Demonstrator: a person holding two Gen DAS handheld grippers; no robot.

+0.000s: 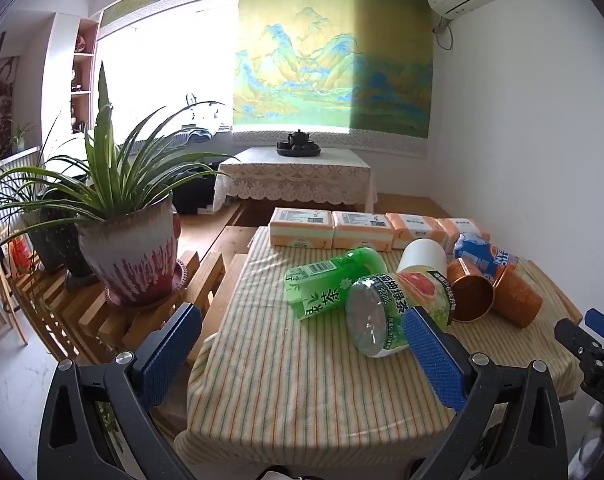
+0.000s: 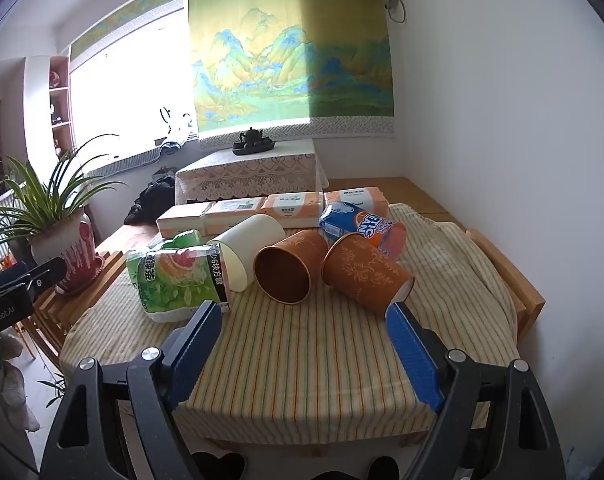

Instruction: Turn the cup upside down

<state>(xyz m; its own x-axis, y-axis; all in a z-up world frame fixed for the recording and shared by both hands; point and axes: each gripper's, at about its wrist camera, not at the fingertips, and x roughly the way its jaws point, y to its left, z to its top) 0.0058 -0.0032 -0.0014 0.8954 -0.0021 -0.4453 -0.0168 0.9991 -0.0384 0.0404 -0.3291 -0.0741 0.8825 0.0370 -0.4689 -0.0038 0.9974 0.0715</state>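
**Both grippers wide and empty, cups lying ahead**

The right gripper (image 2: 302, 344) gapes wide, holding nothing; likewise the left gripper (image 1: 302, 364). On the cloth (image 2: 302, 360) beyond, three cups lie on their sides: patterned cup (image 2: 365, 276), open-mouthed cup (image 2: 290, 266), white cup (image 2: 248, 250). Best to straddle one cup's wall, lift, and turn it rim-down. Only the left view shows the second green bottle (image 1: 329, 280) fully.

You are in a home living room: a green landscape-painted roller blind (image 1: 329, 52), a lace-covered side table (image 1: 298, 178) with a black teapot (image 1: 298, 138), potted spider plants (image 1: 122, 216).
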